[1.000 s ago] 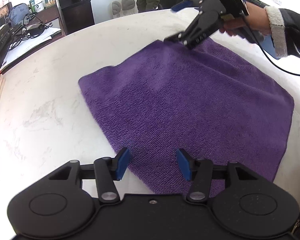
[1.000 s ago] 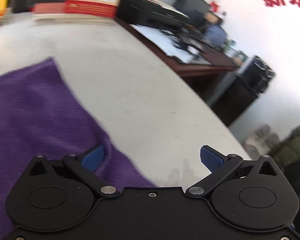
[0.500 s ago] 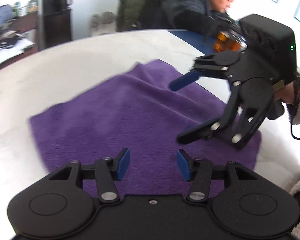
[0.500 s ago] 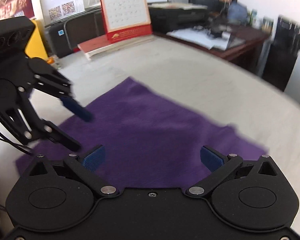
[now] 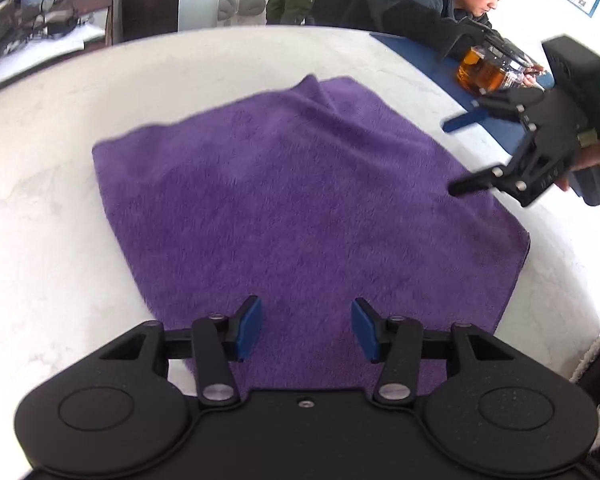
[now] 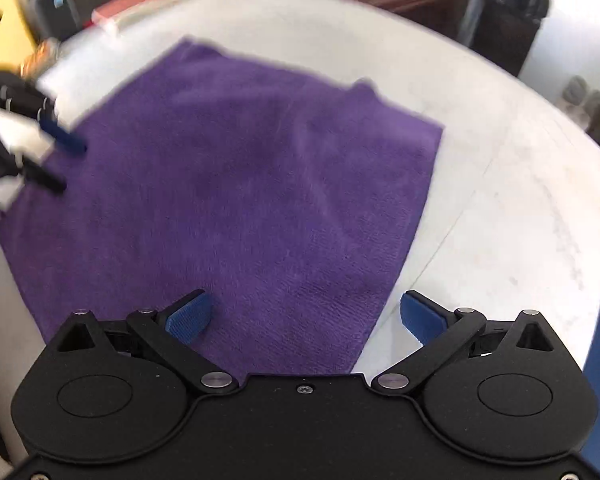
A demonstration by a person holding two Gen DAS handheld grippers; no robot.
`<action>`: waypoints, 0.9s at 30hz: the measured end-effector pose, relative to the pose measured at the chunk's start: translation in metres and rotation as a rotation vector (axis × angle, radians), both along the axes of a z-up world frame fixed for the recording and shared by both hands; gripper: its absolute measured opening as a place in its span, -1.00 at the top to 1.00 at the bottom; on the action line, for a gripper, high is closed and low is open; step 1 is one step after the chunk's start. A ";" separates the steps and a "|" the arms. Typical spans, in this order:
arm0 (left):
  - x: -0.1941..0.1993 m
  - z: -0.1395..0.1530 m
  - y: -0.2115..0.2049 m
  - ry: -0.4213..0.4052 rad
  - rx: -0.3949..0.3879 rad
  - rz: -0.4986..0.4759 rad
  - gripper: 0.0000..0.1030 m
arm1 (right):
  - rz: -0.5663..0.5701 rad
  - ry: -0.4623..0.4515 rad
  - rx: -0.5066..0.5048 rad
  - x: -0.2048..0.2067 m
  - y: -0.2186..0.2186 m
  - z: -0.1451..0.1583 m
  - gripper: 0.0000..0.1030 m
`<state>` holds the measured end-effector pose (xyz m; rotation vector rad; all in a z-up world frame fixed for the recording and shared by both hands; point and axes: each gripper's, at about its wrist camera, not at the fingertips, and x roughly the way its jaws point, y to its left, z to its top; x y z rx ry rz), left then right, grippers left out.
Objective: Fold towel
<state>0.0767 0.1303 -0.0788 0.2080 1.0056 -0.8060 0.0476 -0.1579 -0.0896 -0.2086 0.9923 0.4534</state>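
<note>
Right now my left gripper (image 5: 306,328) and right gripper (image 6: 304,316) hover open and empty over the flat purple terry towel (image 5: 300,200) on the white table (image 5: 48,220); pinching both layers' worth or only fuzz could drag it crooked.

Two wrist fisheye views are aimed steeply down, close above the white desk (image 5: 52,168). The purple towel (image 5: 300,200) is shared, seen from opposite edges, each view catching the other's tongs at its margin.
</note>
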 end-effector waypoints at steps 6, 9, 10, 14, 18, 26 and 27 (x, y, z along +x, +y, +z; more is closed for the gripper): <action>0.000 -0.004 -0.019 -0.006 0.047 -0.066 0.09 | 0.037 -0.192 -0.190 0.048 0.035 0.003 -0.99; -0.007 -0.005 -0.011 -0.010 0.058 -0.067 0.09 | 0.060 -0.215 -0.261 0.078 0.039 -0.007 -0.99; -0.010 -0.005 -0.007 -0.004 0.059 -0.063 0.09 | 0.073 -0.217 -0.280 0.081 0.039 -0.010 -1.00; -0.014 -0.005 0.006 0.022 0.047 -0.036 0.09 | 0.071 -0.224 -0.240 0.099 0.024 -0.011 -1.00; -0.015 -0.004 0.006 0.028 0.059 -0.039 0.08 | -0.008 -0.223 -0.163 0.113 0.013 -0.006 -1.00; -0.014 -0.003 0.007 0.038 0.067 -0.067 0.07 | 0.102 -0.220 -0.183 0.119 0.030 -0.020 -1.00; -0.015 -0.002 0.008 0.040 0.065 -0.064 0.07 | 0.102 -0.227 -0.189 0.121 0.029 -0.021 -1.00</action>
